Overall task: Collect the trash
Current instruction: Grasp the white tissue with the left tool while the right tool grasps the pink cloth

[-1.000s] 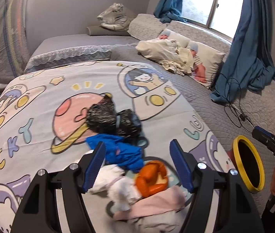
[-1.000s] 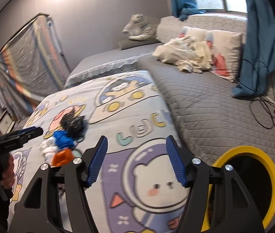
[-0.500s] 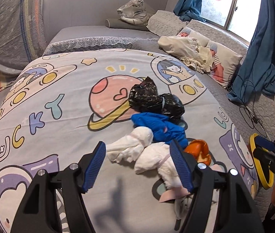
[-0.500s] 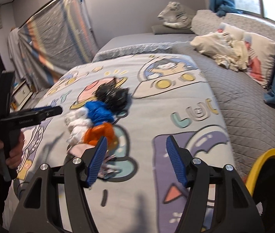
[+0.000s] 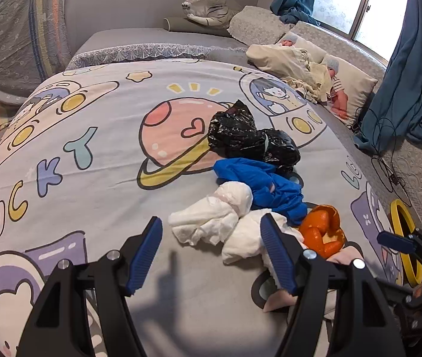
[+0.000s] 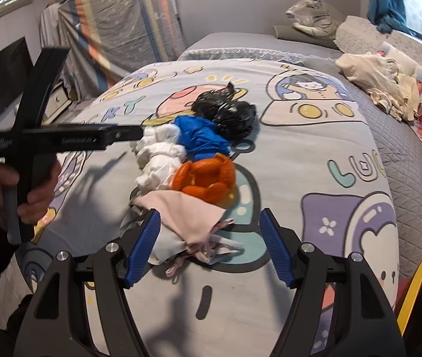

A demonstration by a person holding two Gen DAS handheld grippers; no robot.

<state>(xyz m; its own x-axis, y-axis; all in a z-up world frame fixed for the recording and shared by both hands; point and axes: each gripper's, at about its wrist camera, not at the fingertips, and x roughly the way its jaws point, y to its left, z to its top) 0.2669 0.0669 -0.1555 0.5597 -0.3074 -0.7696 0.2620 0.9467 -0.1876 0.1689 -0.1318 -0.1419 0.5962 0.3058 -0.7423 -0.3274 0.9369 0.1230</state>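
- Only container around is the yellow-rimmed bin (image 5: 403,238) sitting off the bed's right edge; its inside is looking dark and I can't tell what's in it.
- The trash is lying in a loose row on the cartoon bedspread (image 5: 97,178), nearer its right side: black bag (image 5: 249,136) farthest back, then a blue wad (image 5: 270,184), white tissues (image 5: 213,217), orange peel (image 5: 322,235) and a pink cloth (image 6: 181,211) closest in.
- Pieces are touching or overlapping each other, so it's basically one clump.
- Loads of bare bedspread is sitting open to the left of the pile; the right side is tighter, with the grey quilt (image 6: 404,154) and the bin just past the edge.
- Left gripper (image 5: 211,253) is hanging over the near end with fingers spread and nothing pinched; the tissues are showing right between and just beyond the tips, the right finger (image 5: 276,255) overlapping the lower tissue.
- Right gripper (image 6: 209,247) has its fingers spread too, having just been opening wider, pinching nothing; the pink cloth is lying in the gap, its edge by the left finger (image 6: 143,247).
- A hand (image 6: 29,184) is gripping the left tool's handle.
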